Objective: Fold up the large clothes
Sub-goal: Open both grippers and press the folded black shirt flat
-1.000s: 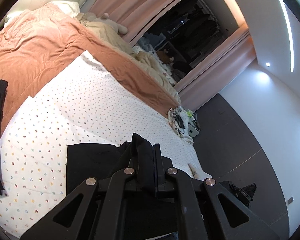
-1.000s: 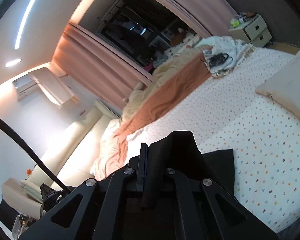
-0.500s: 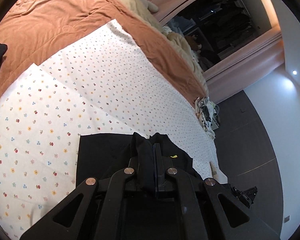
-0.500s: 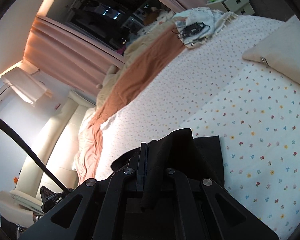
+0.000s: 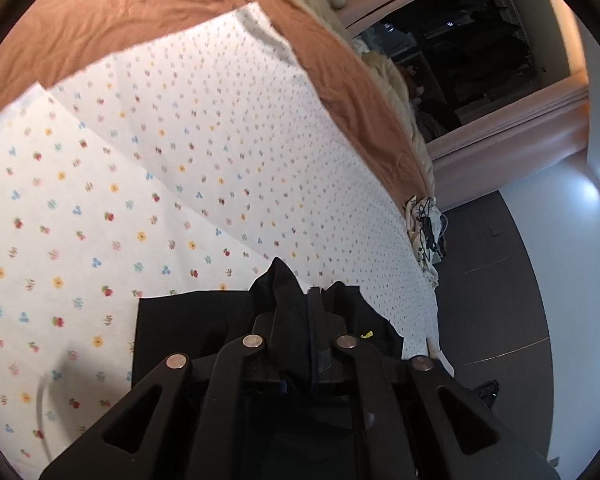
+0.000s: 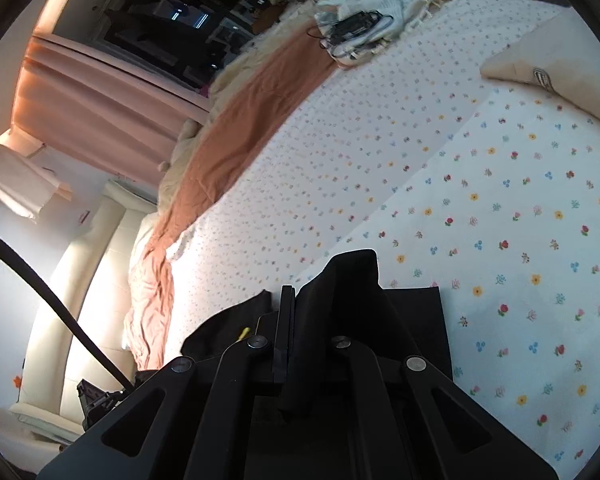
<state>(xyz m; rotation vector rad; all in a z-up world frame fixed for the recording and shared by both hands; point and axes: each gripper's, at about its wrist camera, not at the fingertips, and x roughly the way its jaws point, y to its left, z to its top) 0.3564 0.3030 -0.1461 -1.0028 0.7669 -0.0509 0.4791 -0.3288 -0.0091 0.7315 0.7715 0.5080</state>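
Note:
A black garment (image 5: 188, 320) lies partly flat on the flower-print sheet (image 5: 140, 200) of a bed. My left gripper (image 5: 300, 292) pinches a bunched fold of it that stands up between the fingers; its jaws are opening with the cloth still between them. A small yellow tag (image 5: 366, 335) shows on the cloth to the right of the fingers. In the right wrist view the black garment (image 6: 416, 312) spreads over the sheet (image 6: 500, 200), and my right gripper (image 6: 296, 292) is shut on a raised fold of it.
An orange blanket (image 5: 140, 0) covers the far side of the bed. A beige pillow (image 6: 560, 68) lies on the sheet at the right. A black device with cables (image 6: 356, 24) rests on a light cloth at the bed's far end. Dark floor (image 5: 500, 300) lies beyond the bed's edge.
Both grippers have come down toward the sheet with the black garment. More of the cloth now rests flat on the bed, and the room above has slid out of view.

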